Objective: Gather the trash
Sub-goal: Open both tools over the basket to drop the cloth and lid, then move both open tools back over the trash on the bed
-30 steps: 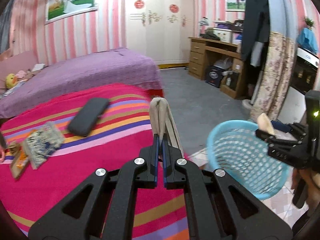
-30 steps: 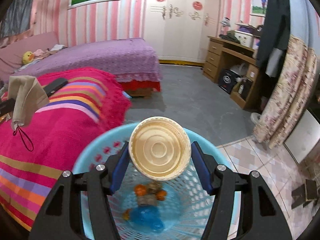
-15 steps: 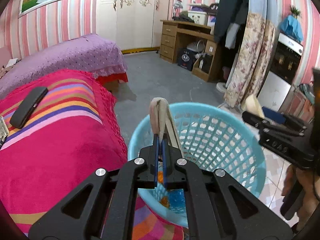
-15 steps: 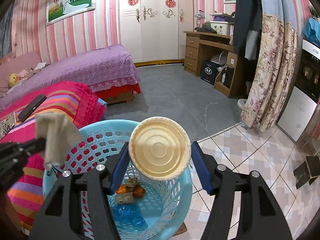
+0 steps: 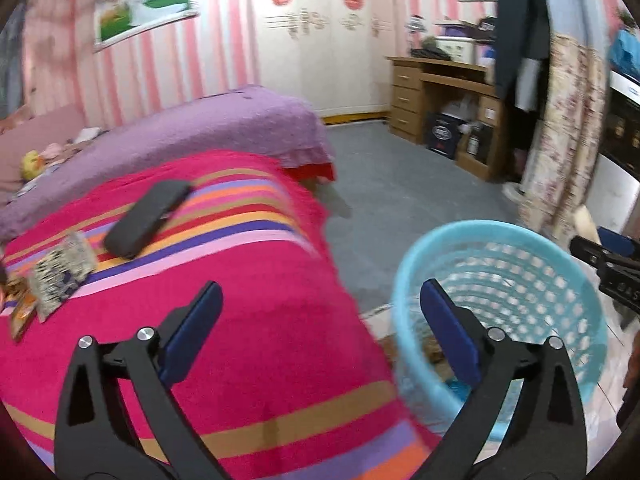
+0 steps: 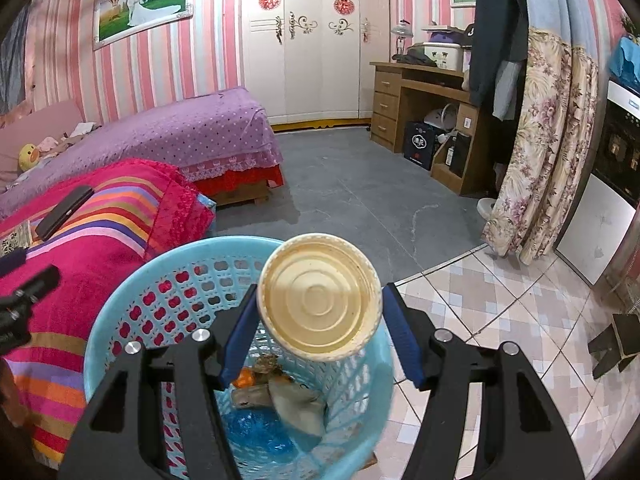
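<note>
The left gripper [image 5: 320, 300] is seen with its jaws spread wide and nothing between them, above the striped blanket [image 5: 240, 320]. A cream paper cup [image 6: 319, 297] is clamped in the right gripper [image 6: 319, 312] over the blue basket [image 6: 120, 320], where a beige cloth [image 6: 298, 404] lies.

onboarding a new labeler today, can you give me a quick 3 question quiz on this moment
1. True or false: the left gripper is open with nothing in it.
2. What does the right gripper hold? A) black case B) round cup C) snack packet
3. Fill in: the blue basket stands on the floor beside the ____ bedspread.

Key: 1 true; 2 B, the round cup; 3 striped.
</note>
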Tool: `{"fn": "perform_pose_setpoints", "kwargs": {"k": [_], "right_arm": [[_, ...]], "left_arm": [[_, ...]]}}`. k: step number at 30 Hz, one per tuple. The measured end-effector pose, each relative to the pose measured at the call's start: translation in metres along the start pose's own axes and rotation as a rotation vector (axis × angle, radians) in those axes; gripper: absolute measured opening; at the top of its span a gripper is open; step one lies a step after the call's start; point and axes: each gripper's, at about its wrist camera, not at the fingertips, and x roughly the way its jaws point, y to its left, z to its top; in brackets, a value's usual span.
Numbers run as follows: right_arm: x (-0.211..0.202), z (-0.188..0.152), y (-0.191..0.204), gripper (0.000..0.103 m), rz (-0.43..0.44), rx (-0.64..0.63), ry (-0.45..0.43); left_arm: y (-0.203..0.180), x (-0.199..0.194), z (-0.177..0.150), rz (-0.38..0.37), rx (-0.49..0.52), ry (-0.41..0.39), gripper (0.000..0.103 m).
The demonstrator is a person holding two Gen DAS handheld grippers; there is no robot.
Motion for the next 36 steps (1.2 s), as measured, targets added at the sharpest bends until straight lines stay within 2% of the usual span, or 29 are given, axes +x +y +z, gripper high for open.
{"fn": "perform_pose_setpoints", "kwargs": {"k": [3,4,6,8,10,15,22,26,31,34,36], "right_arm": [[0.004,0.001,0.011,0.063,-0.001,-0.013,0.013],[0.006,0.001,0.013,0.076,-0.007,-0.017,0.019],[0.007,0.002,0.02,0.09,-0.029,-0.024,0.031],[0.005,0.003,0.027,0.091,-0.052,-0.04,0.027],[0.0,0.005,0.033,0.097,-0.062,-0.047,0.012],[-0.015,0.014,0.057,0.098,-0.048,-0.053,-0.046],[-0.019,0.021,0.107,0.098,0.046,-0.059,-0.071],[-0.015,0.022,0.138,0.098,0.099,-0.071,-0.066],[-0.008,0.016,0.187,0.098,0.12,-0.15,-0.039],[-0.007,0.012,0.214,0.098,0.134,-0.178,-0.033],[-0.008,0.01,0.229,0.098,0.146,-0.181,-0.027]], "left_arm": [[0.019,-0.006,0.0,0.018,-0.017,0.005,0.097],[0.026,-0.01,0.0,0.033,-0.019,-0.001,0.097],[0.036,-0.018,-0.001,0.058,-0.023,-0.017,0.097],[0.047,-0.028,-0.003,0.081,-0.024,-0.037,0.097],[0.059,-0.039,-0.004,0.1,-0.02,-0.059,0.097],[0.094,-0.071,-0.006,0.168,0.026,-0.116,0.097],[0.168,-0.087,-0.014,0.219,-0.019,-0.086,0.097],[0.217,-0.089,-0.025,0.285,-0.041,-0.07,0.097],[0.285,-0.079,-0.041,0.335,-0.13,-0.022,0.097],[0.318,-0.076,-0.048,0.403,-0.134,-0.027,0.097],[0.337,-0.075,-0.051,0.418,-0.149,-0.016,0.097]]}}
